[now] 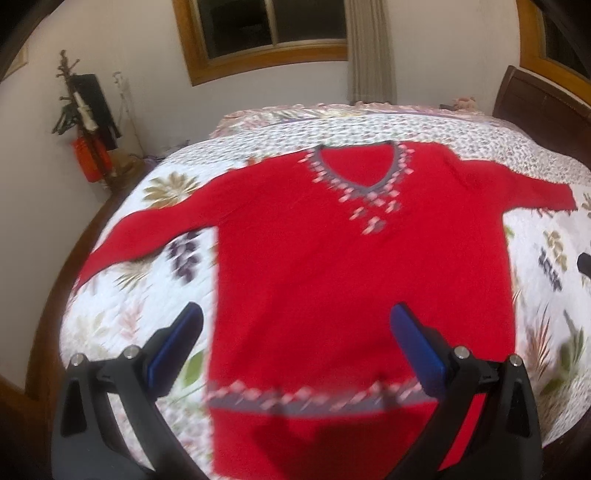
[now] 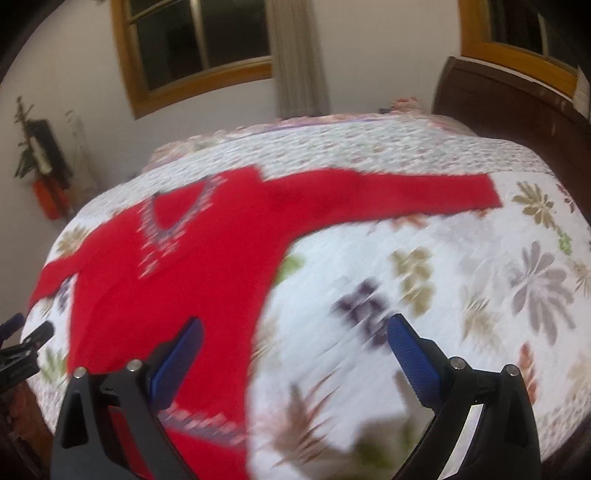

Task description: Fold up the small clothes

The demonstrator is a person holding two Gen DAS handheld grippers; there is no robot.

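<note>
1. The bed with its floral quilt fills my view.
2. The red sweater lies flat on it – sleeves out, V-neck toward the window.
3. My left gripper hangs over the hem, fingers wide apart, holding nothing.
4. My right gripper is spread wide too, at the sweater's right edge.

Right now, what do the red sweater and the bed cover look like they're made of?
Red sweater: probably soft matte knit, lying limp and flat with patterned neckline trim; blur hides the weave. Bed cover: looks like quilted cotton, floral print, matte, faintly puckered by stitching.
</note>
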